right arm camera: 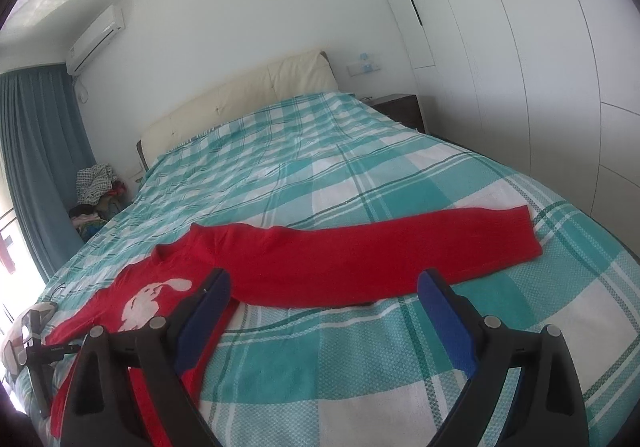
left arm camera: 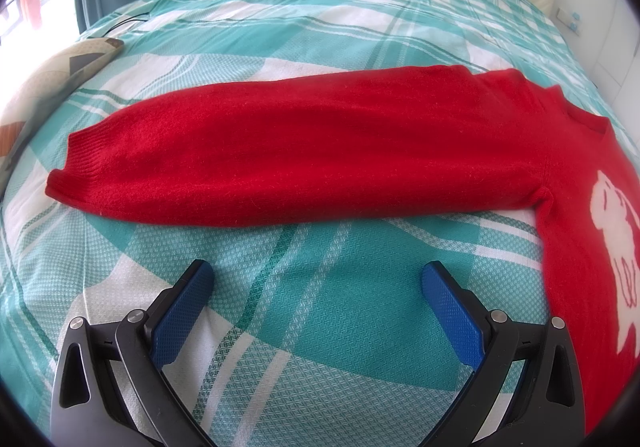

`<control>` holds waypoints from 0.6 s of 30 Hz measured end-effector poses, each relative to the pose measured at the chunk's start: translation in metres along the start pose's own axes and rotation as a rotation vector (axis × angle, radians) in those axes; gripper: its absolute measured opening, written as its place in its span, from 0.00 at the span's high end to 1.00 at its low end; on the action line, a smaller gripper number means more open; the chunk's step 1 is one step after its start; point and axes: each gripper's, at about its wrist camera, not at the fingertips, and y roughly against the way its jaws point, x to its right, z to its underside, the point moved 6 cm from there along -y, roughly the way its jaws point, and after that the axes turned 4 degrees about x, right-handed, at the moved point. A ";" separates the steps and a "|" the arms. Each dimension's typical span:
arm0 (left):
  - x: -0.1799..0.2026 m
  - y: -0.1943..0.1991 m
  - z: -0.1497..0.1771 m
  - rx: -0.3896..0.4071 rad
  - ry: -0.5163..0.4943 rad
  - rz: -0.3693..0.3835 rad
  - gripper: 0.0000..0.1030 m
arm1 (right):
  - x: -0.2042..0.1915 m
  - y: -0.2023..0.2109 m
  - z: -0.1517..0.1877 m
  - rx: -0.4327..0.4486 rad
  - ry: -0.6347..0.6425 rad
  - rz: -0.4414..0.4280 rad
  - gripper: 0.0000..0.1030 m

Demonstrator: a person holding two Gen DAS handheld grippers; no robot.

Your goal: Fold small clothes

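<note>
A red knitted sweater (left arm camera: 304,163) with a white cartoon figure (left arm camera: 616,247) on its chest lies flat on the bed, sleeves spread out. In the left wrist view one sleeve stretches left, its ribbed cuff (left arm camera: 76,167) at the far end. My left gripper (left arm camera: 318,275) is open and empty, a little in front of that sleeve. In the right wrist view the sweater (right arm camera: 360,255) shows its other sleeve running right to its cuff (right arm camera: 524,231). My right gripper (right arm camera: 324,283) is open and empty, just in front of that sleeve, near the armpit.
The bed is covered by a teal and white plaid sheet (right arm camera: 320,151) with a cream headboard (right arm camera: 240,99). A patterned cushion (left arm camera: 52,71) lies at the left edge. A pile of clothes (right arm camera: 96,183) sits beside the bed near blue curtains. White wardrobes (right arm camera: 540,67) stand on the right.
</note>
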 end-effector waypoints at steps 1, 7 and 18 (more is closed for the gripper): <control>0.000 0.000 0.000 0.000 0.000 0.000 0.00 | 0.004 0.000 0.002 0.007 -0.016 0.018 0.09; 0.000 0.000 0.000 0.000 0.000 0.001 0.00 | 0.016 -0.008 0.025 -0.015 -0.023 0.146 0.09; 0.000 0.000 0.000 0.000 0.000 0.000 0.00 | 0.048 -0.015 0.044 -0.060 -0.137 0.286 0.09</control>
